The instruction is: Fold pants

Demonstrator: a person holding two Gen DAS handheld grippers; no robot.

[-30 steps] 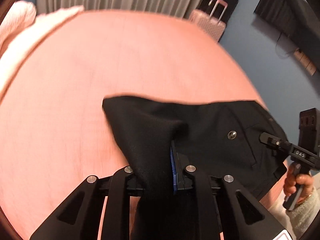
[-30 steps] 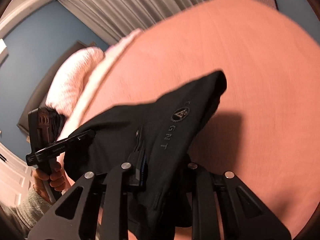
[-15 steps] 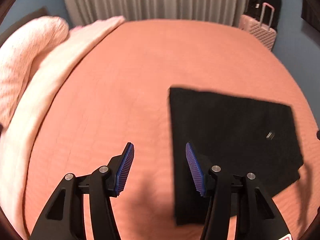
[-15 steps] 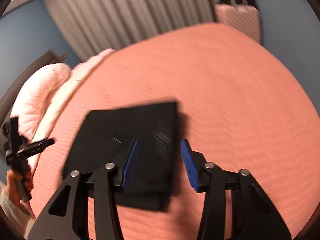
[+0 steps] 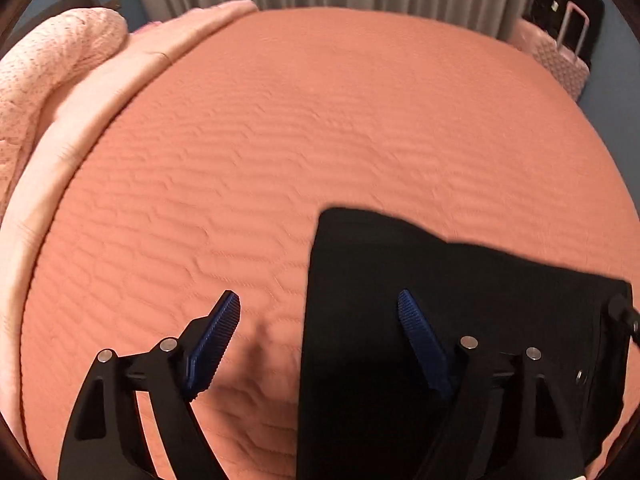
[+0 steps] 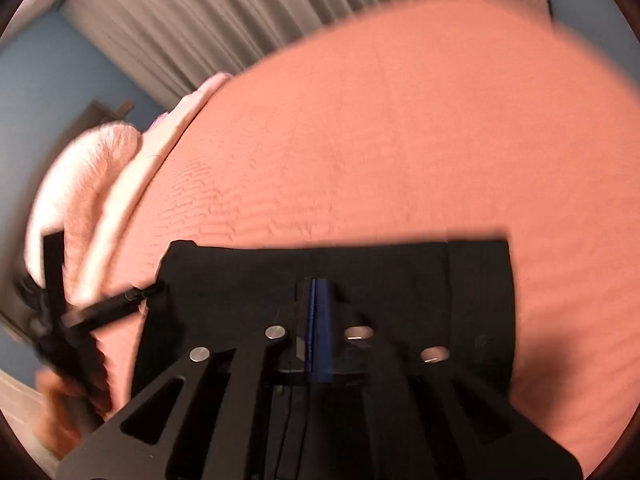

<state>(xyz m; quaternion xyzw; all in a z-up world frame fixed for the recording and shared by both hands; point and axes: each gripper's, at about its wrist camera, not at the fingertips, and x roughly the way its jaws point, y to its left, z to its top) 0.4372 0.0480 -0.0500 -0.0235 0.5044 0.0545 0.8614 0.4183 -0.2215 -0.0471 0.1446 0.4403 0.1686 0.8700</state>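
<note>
— What is the left wrist camera showing you?

— I am looking along the left gripper [image 5: 320,316], and its jaws are standing wide apart, holding nothing. The pants [image 5: 460,320] are lying folded flat on the bedspread [image 5: 320,120]. Their left edge is running near to far between my two fingers, so the left finger is sitting over bare cover and the right finger over black cloth. The bundle is stretching away to my right.

— And the right wrist camera?

— I am seeing the right gripper [image 6: 316,320] with its blue pads pressed together. I cannot tell whether any cloth is caught between them. The pants [image 6: 380,272] are lying across the view, long axis left to right, directly under and ahead of it. I am judging the right gripper nearer the bundle's middle, the left nearer its edge.
</note>
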